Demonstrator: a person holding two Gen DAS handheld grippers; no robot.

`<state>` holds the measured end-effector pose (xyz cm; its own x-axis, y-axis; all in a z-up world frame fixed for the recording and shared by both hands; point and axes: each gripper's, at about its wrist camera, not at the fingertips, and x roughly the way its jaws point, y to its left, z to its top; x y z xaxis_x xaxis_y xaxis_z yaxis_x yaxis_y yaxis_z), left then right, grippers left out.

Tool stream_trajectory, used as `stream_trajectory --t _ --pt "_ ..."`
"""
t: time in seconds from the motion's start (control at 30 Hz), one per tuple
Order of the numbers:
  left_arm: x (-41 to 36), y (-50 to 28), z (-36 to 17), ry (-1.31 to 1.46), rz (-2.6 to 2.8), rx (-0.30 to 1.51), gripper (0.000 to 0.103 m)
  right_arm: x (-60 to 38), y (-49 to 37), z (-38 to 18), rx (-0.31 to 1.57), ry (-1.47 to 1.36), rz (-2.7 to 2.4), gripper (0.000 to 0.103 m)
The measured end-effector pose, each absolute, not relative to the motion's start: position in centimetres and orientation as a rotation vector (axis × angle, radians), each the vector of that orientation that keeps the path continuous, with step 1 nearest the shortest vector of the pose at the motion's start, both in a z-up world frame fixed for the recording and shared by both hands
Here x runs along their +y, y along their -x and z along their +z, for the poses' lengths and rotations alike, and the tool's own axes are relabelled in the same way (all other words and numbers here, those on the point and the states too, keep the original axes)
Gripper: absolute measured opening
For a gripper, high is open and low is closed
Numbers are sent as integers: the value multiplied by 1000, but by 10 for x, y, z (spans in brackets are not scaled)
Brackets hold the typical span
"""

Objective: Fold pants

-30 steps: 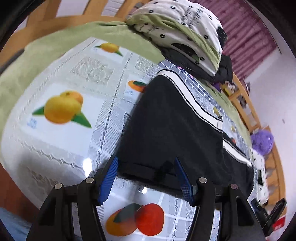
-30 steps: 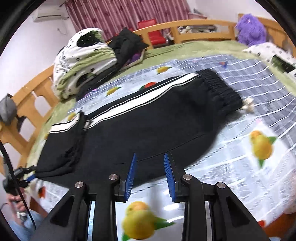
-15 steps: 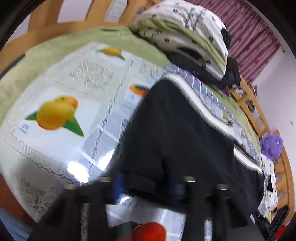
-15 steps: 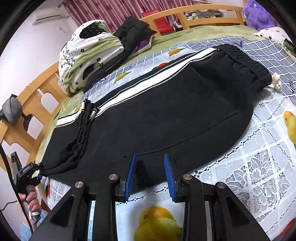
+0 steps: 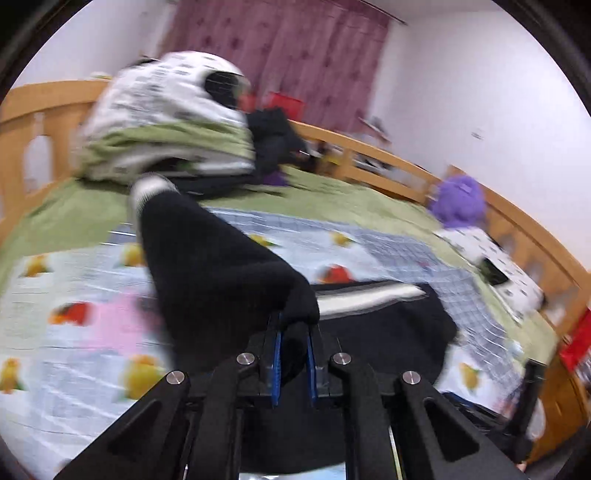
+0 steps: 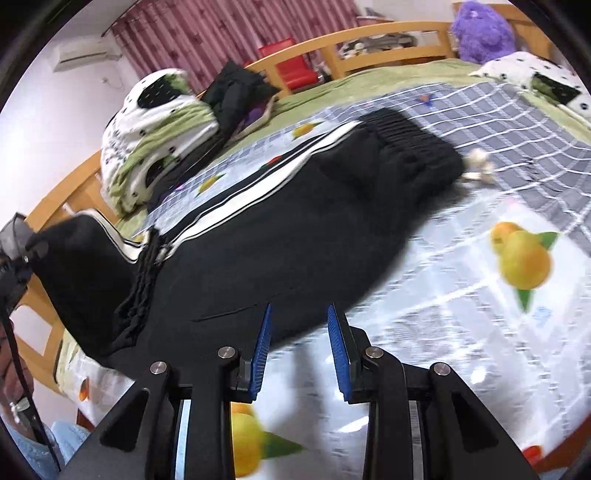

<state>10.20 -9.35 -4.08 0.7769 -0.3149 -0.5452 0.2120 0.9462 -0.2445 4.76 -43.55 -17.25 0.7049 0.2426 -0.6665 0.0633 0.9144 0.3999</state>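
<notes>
The bed (image 6: 480, 280) carried a fruit-print cover, and the pants (image 6: 295, 229) lay along it, black with a white side stripe, waistband toward the purple plush toy (image 6: 480, 29) and leg ends toward the pile of bedding (image 6: 155, 122) at the headboard. The step in hand looked like the 1st lengthwise fold: the leg end was raised off the cover, apparently to be carried over toward the waistband.

The left gripper (image 5: 293, 354) had its 2 blue fingers closed on a bunch of black cloth at the leg end, which hung up and over in front of the left camera. The right gripper (image 6: 299, 350) sat at the near edge of the pants, about mid-length, its fingers apart with nothing between them; whether they touched the cloth could not be told.

The next move probably called for bringing the lifted end across to lie on the waistband, edges lined up, with the right gripper steadying the fold line.

Motion blur smeared much of the left view, and the raised cloth hid the cover behind it. The drawstring (image 6: 476, 166) by the waistband was only a pale blur.
</notes>
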Motion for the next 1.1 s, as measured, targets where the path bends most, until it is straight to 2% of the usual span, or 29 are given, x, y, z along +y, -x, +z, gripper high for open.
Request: stream_trajectory --t 0.13,0.23,0.3,0.4,0.43,0.47,0.57,0.63,0.7,0.93,0.97,1.0,1.03,1.1 --pt "-149 -100 -59 133 -425 670 10 -455 -43 -177 792 -462 74 31" --pt "-158 -96 -75 149 -468 735 13 -461 -42 -181 797 -472 66 31" --pt "-151 -96 -82 168 -473 791 23 -463 -42 -182 803 -478 78 31" --pt "-127 -88 -83 231 -502 801 52 -461 -43 -183 807 -496 116 32" --pt "-118 -82 -81 239 -495 784 65 -458 -45 -182 811 -500 130 33" --pt "-106 -77 -79 246 -488 761 68 -454 -48 -181 815 -505 151 34" --pt "-87 -77 -79 257 -439 753 68 -436 -65 -172 827 -534 233 35" --pt "-74 -79 -83 269 -387 761 68 -420 -83 -165 835 -537 283 45" --pt "-57 -82 -88 282 -335 777 68 -403 -99 -160 839 -523 317 50" --pt "-18 -82 -108 274 -196 815 68 -340 -182 -194 1025 -538 428 49" --pt "-12 -83 -111 279 -183 819 68 -330 -189 -198 1024 -538 443 45" --pt "-7 -85 -113 288 -176 825 68 -324 -190 -197 1005 -519 450 24" --pt "-4 -87 -115 302 -167 832 68 -318 -190 -194 1000 -480 469 10" --pt "-1 -93 -119 341 -165 843 68 -313 -185 -176 941 -382 510 9"
